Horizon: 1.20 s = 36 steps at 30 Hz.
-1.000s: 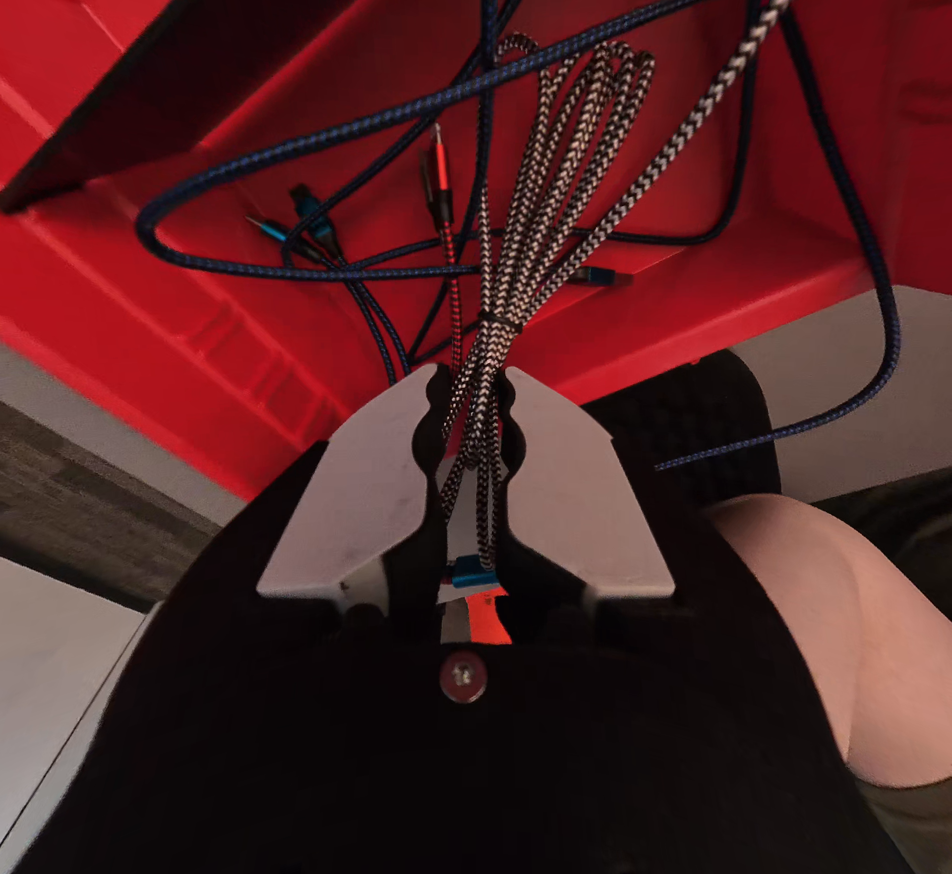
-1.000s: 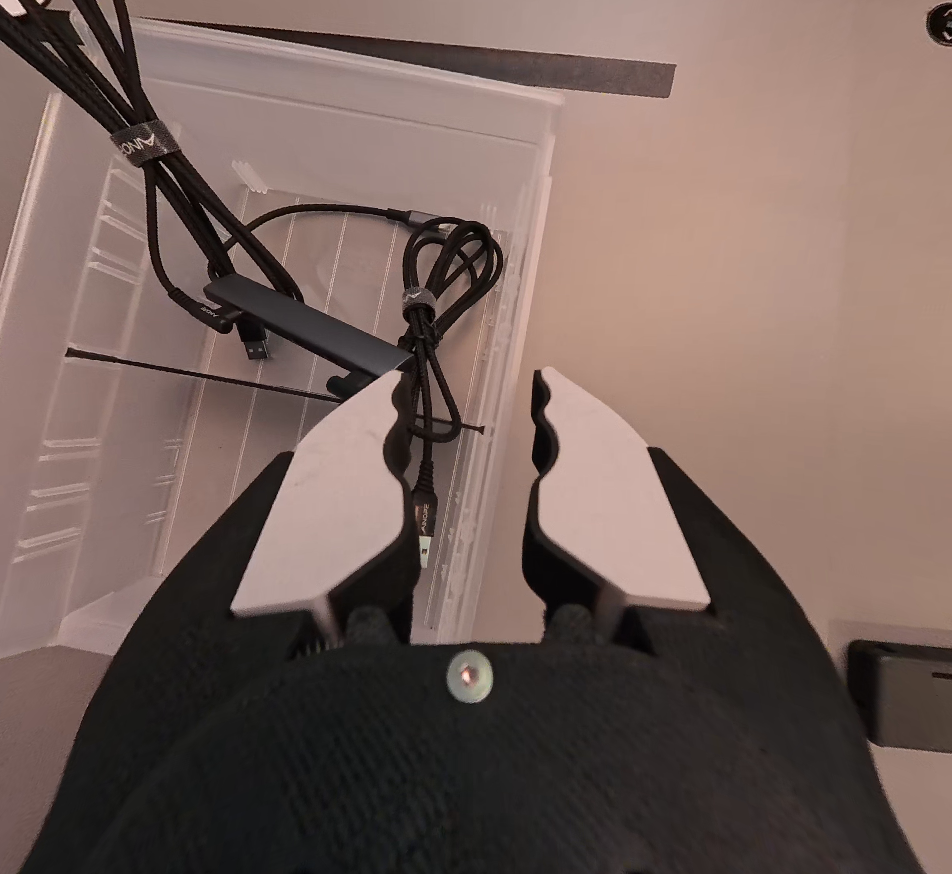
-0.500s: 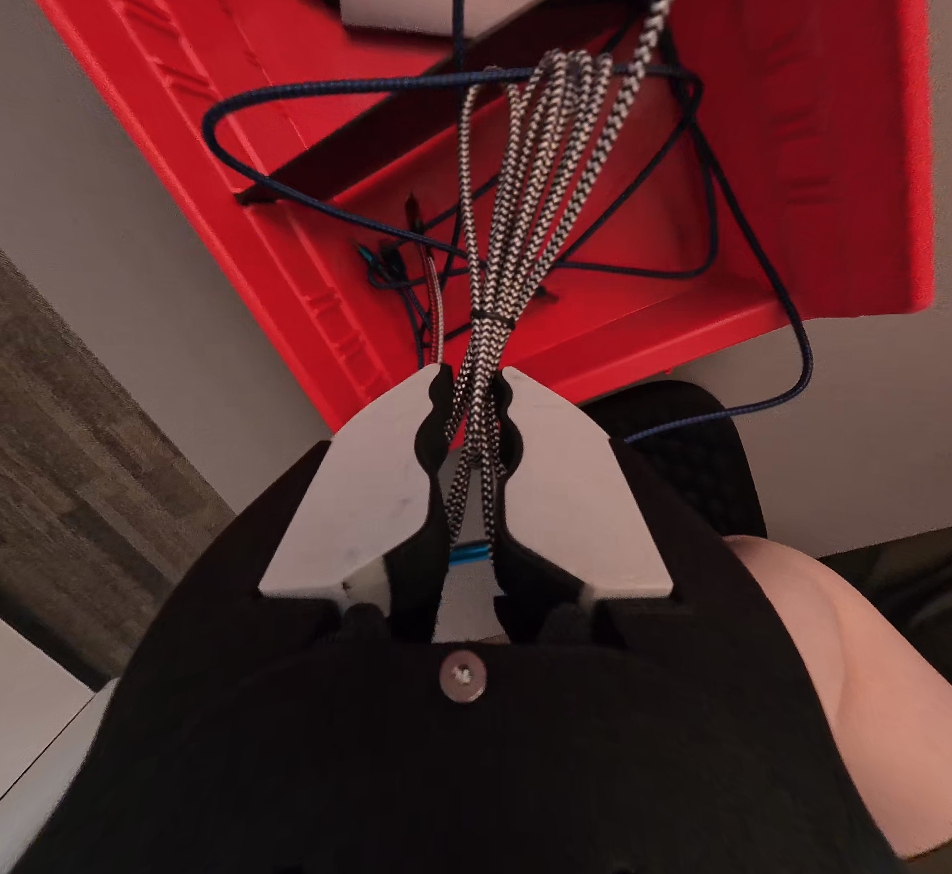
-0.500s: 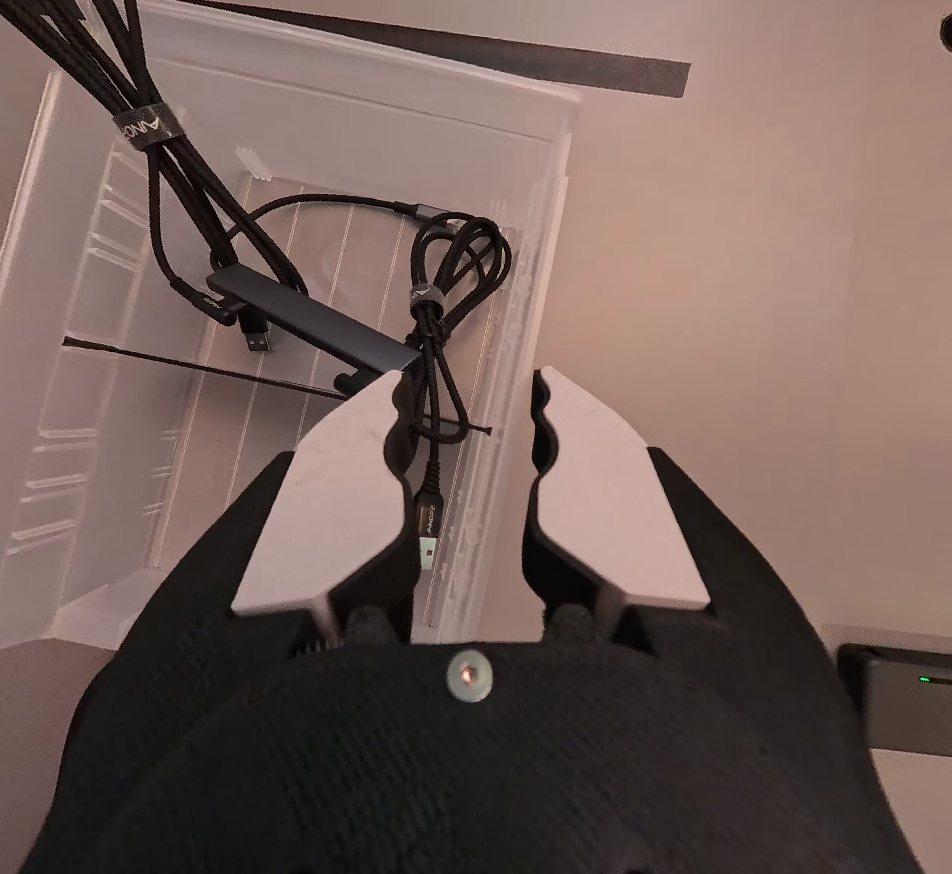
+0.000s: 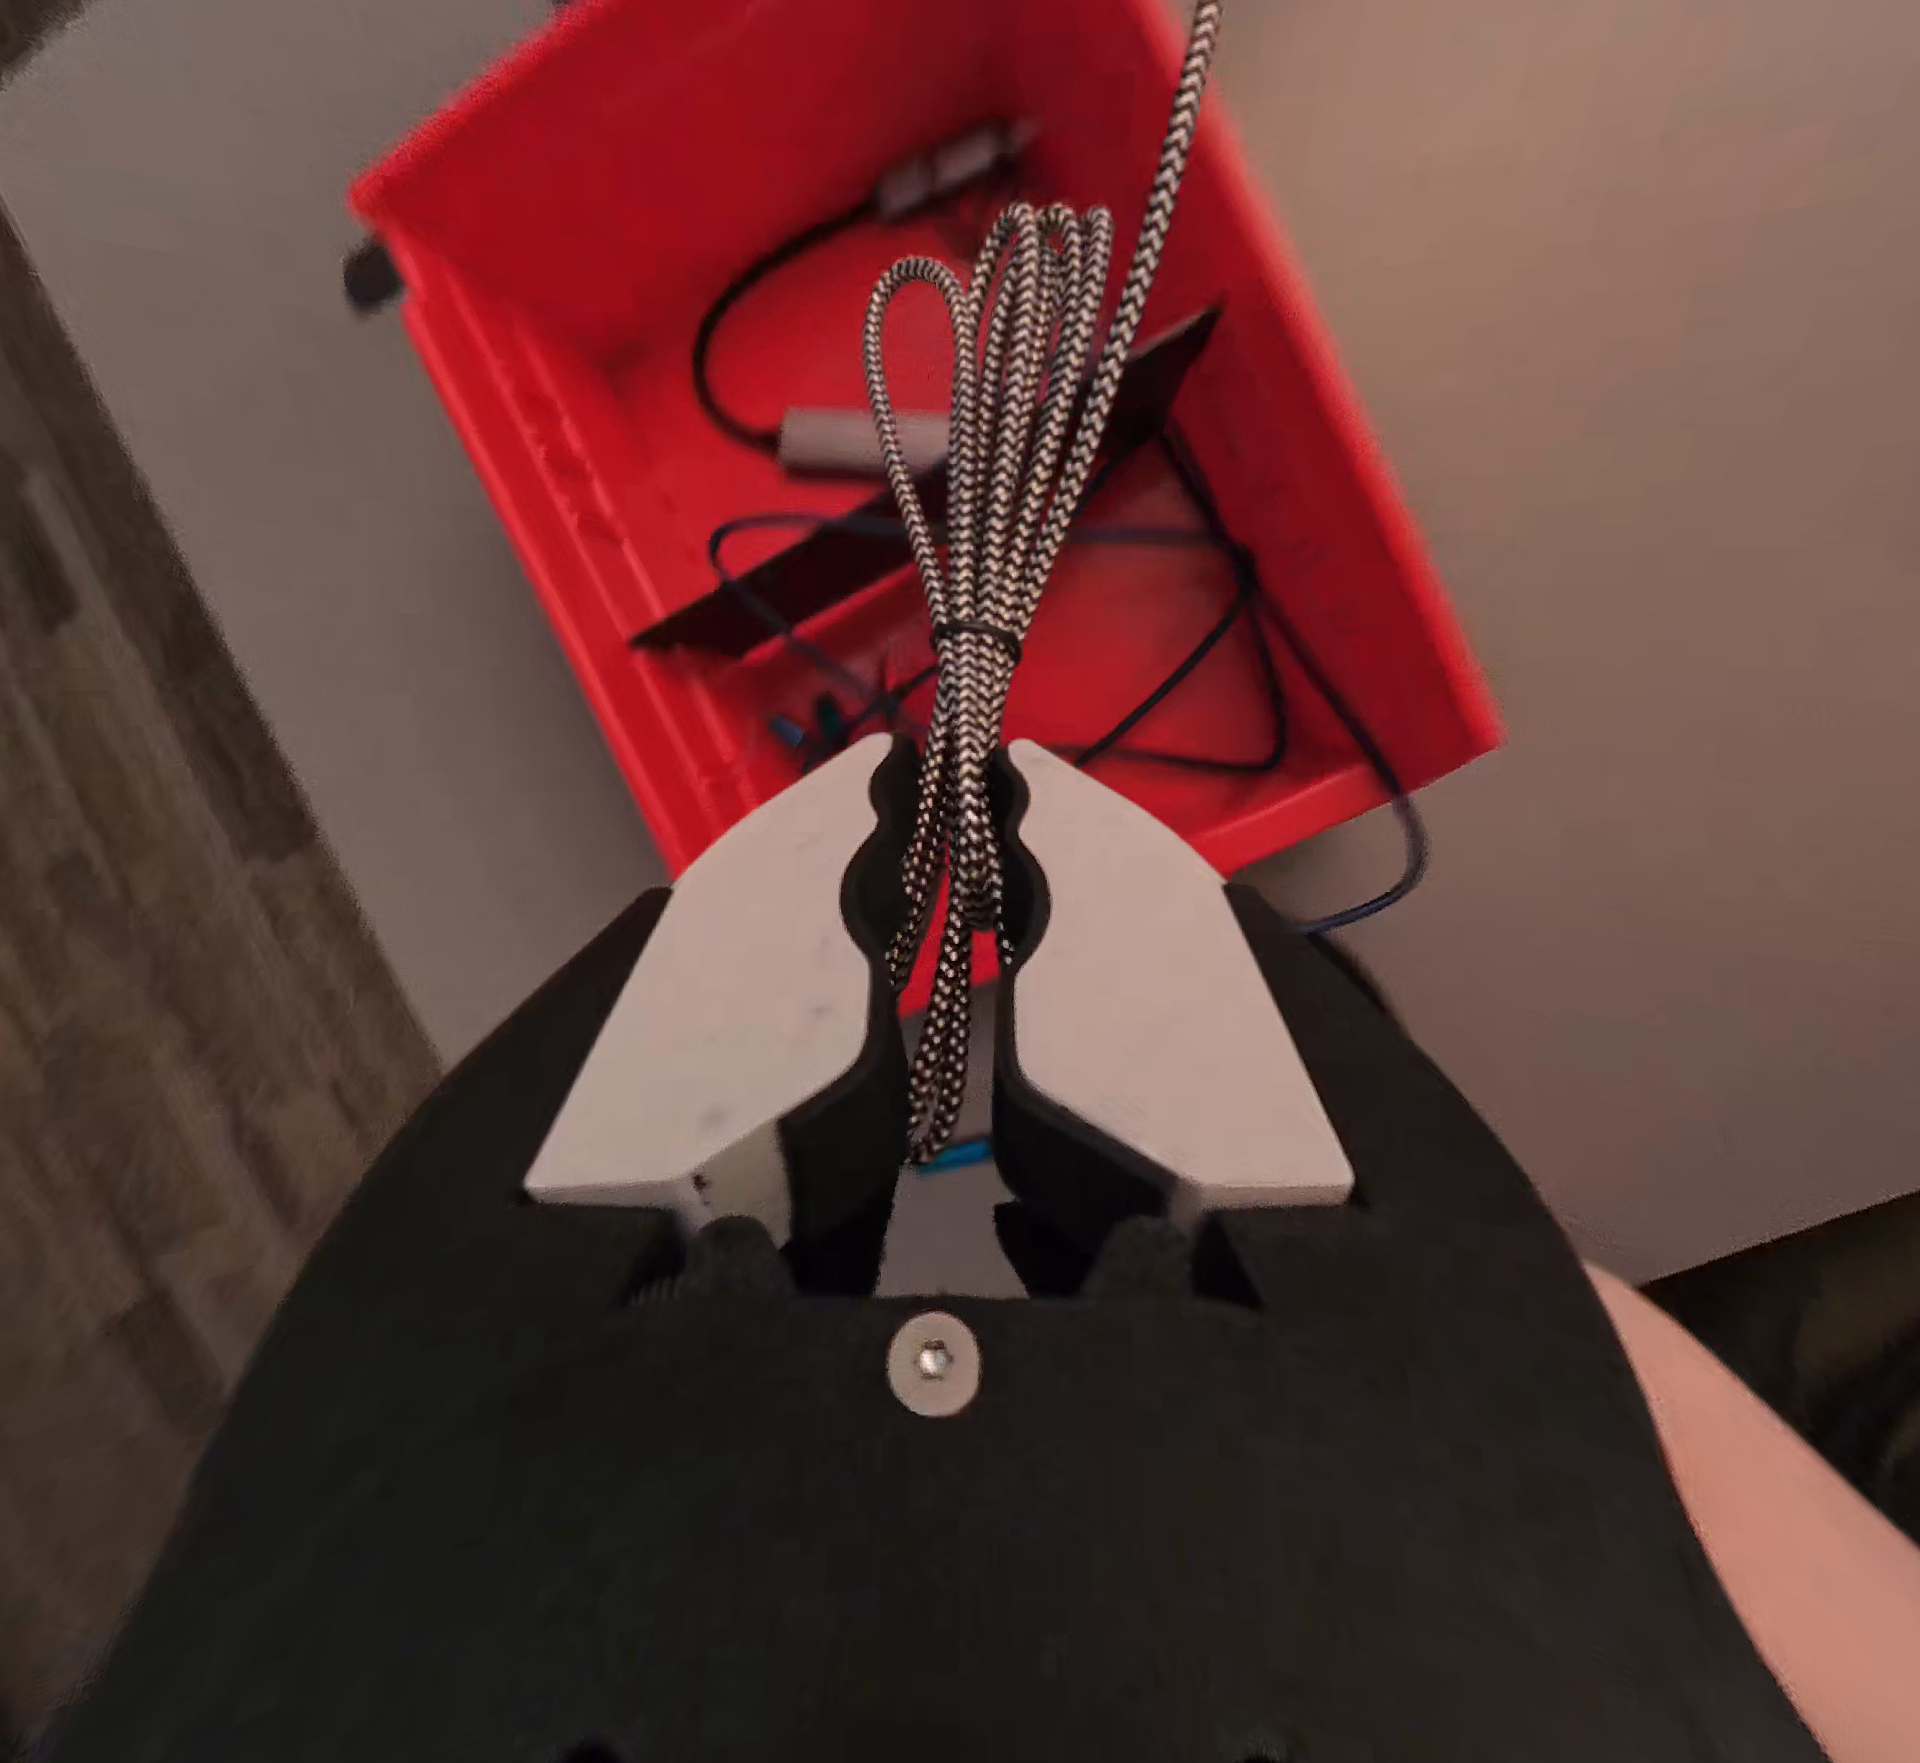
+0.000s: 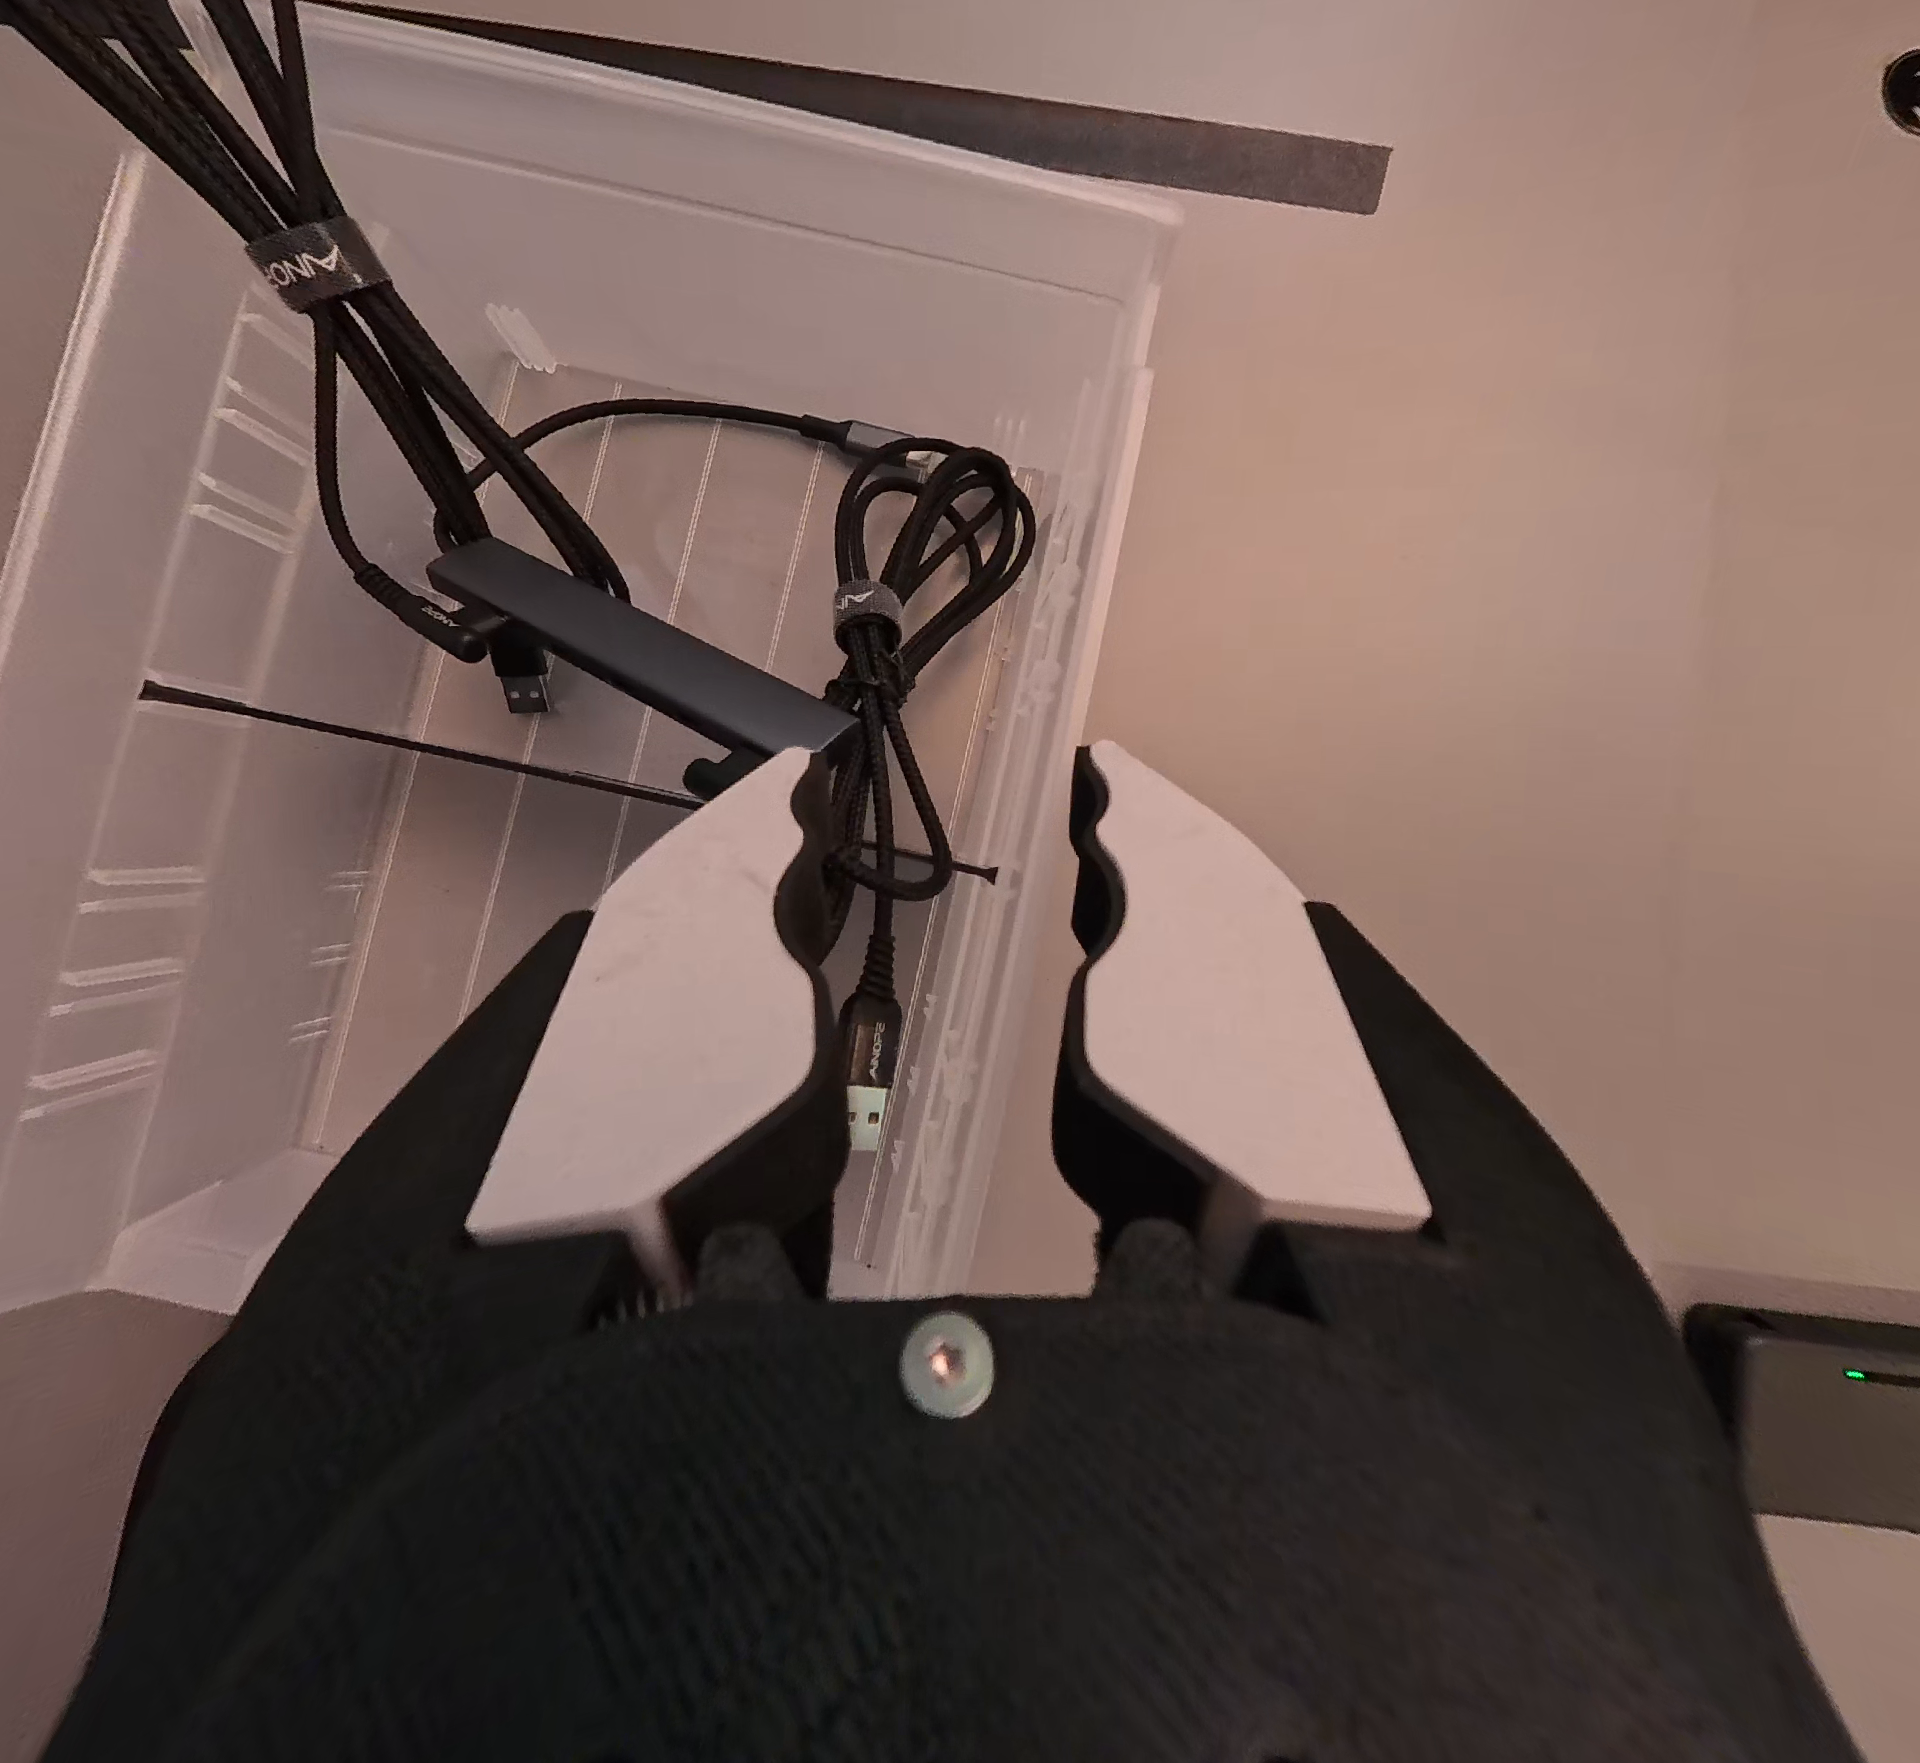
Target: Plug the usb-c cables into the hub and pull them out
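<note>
My left gripper (image 5: 948, 757) is shut on a bundled black-and-white braided cable (image 5: 997, 466) and holds it high above a red bin (image 5: 727, 103). A grey hub (image 5: 831, 444) with a black lead and dark blue cables (image 5: 1262, 674) lie in the bin. My right gripper (image 6: 940, 768) is open and empty above a clear plastic bin (image 6: 1132, 487). In it lie a dark flat hub (image 6: 644, 648), a tied black cable bundle (image 6: 883, 643) and a USB plug (image 6: 868, 1079) between my fingers. Another black cable bundle (image 6: 301, 259) hangs in from the upper left.
Both bins stand on a pale table (image 6: 1507, 570). A black divider (image 5: 769, 586) crosses the red bin. A dark strip (image 6: 935, 103) lies behind the clear bin. A grey device with a green light (image 6: 1818, 1401) sits at the right. Wood floor (image 5: 125, 882) shows at the left. Some 70 cm of space lies between my two pairs of fingers.
My left gripper has risen and swung away from the red bin with the braided cable; the whole bin now shows below. My right gripper has barely moved.
</note>
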Each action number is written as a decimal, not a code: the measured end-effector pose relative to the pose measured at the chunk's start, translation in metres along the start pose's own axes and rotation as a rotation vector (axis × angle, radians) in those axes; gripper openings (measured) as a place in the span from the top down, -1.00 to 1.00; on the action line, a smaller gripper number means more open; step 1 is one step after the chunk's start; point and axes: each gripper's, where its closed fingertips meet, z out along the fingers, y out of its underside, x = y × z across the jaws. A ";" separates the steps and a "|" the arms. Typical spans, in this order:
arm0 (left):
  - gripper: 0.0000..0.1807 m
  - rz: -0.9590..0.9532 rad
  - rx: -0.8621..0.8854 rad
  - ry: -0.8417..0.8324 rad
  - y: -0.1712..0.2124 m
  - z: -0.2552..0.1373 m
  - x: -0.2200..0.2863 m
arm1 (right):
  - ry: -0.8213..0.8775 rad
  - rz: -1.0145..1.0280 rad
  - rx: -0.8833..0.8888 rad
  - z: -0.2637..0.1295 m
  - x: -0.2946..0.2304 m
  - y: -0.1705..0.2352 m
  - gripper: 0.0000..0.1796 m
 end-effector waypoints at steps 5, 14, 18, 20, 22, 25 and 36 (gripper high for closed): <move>0.85 0.102 0.169 0.207 -0.076 0.008 0.084 | 0.005 -0.011 -0.008 0.000 -0.002 0.000 0.50; 0.86 0.253 -0.142 0.453 -0.093 0.133 0.224 | 0.003 -0.021 -0.016 0.001 -0.003 0.001 0.50; 0.85 0.351 -0.218 0.410 -0.079 0.152 0.238 | 0.000 -0.015 -0.022 0.003 0.000 0.004 0.50; 0.85 0.403 -0.277 0.413 -0.067 0.160 0.244 | -0.002 -0.018 -0.031 0.004 -0.001 0.005 0.50; 0.85 0.438 -0.310 0.415 -0.060 0.166 0.250 | -0.005 -0.029 -0.043 0.006 -0.002 0.006 0.50; 0.80 0.503 -0.335 0.390 -0.053 0.175 0.254 | -0.010 -0.037 -0.052 0.007 -0.004 0.007 0.50; 0.36 0.383 -0.023 0.244 -0.102 0.112 0.155 | -0.025 -0.035 -0.057 0.008 -0.003 0.011 0.50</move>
